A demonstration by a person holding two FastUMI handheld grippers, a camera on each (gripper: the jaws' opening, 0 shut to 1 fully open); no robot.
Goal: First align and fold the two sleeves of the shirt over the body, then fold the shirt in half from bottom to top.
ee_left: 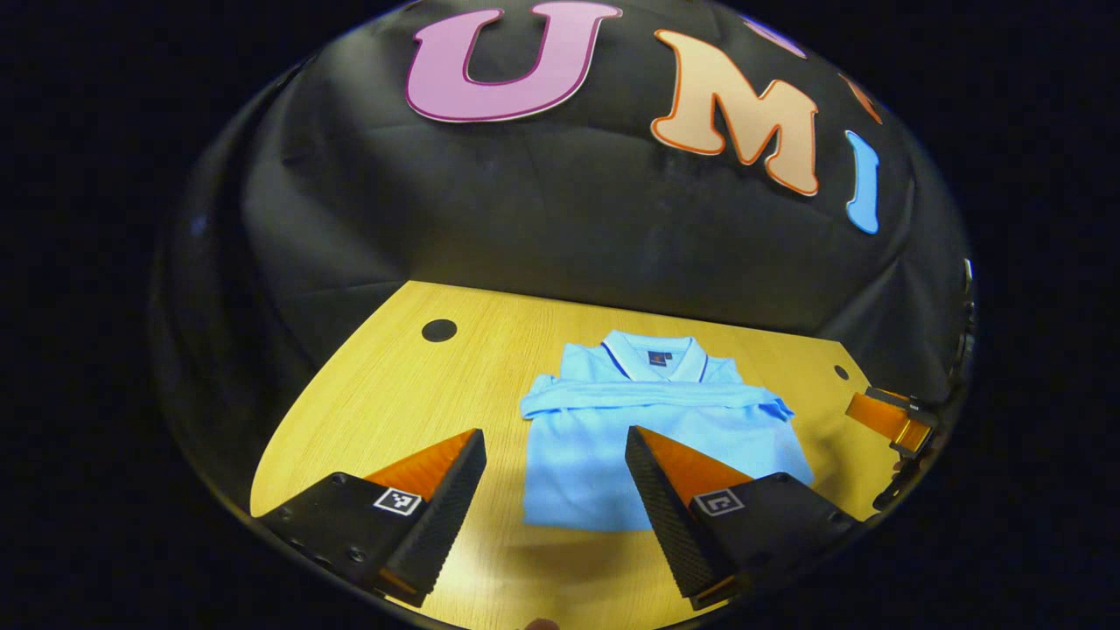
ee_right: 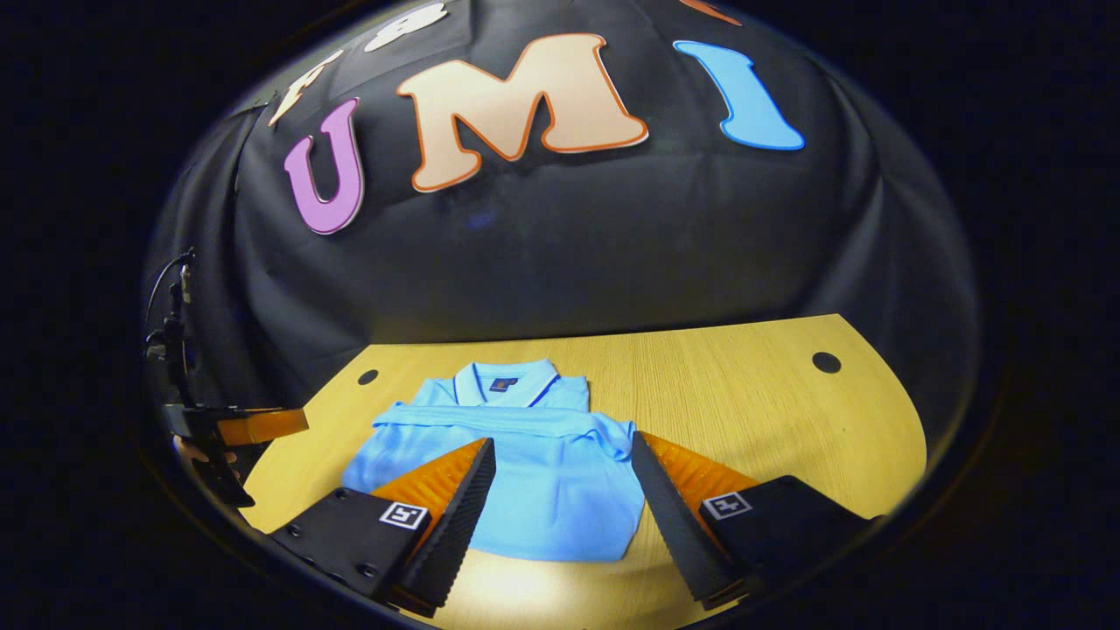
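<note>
A light blue polo shirt [ee_left: 595, 446] lies flat on the wooden table [ee_left: 411, 385], collar toward the far wall. Both sleeves are folded across the chest as one band [ee_left: 647, 395]. My left gripper [ee_left: 556, 446] hovers open above the shirt's lower left part, nothing between its fingers. In the right gripper view the same shirt [ee_right: 542, 472] lies under my right gripper [ee_right: 563, 455], which is open over the shirt's lower right part. The other gripper [ee_left: 888, 416] shows at the right edge of the left gripper view, and at the left edge [ee_right: 254, 426] of the right gripper view.
The table has round dark holes near its far corners [ee_left: 438, 330] [ee_right: 825, 361]. Black cloth walls close the booth behind the table. Bare wood lies left of the shirt [ee_left: 385, 411] and right of it [ee_right: 770, 411].
</note>
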